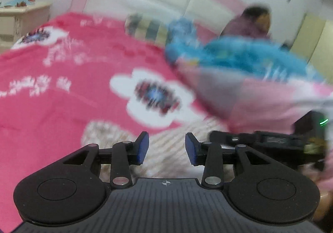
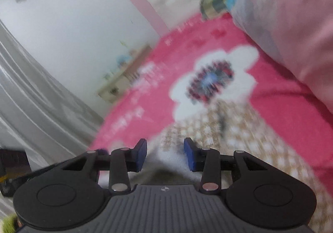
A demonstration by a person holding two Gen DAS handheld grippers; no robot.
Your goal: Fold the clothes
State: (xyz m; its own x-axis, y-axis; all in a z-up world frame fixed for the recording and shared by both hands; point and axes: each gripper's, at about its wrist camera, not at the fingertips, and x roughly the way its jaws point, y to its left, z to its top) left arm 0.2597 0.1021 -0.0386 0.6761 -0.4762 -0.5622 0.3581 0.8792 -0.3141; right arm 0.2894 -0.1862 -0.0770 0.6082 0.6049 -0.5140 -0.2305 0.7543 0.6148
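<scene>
While both grippers hover over the beige knitted garment (image 1: 166, 149) lying on the pink floral bedspread (image 1: 62, 87), the step in hand appears to be choosing a fresh hold between folds. Left gripper (image 1: 167, 148) and right gripper (image 2: 165, 153) each stand partly open with nothing between the pads, pointing downward at the fabric. Next, each must descend onto an edge and close.
</scene>
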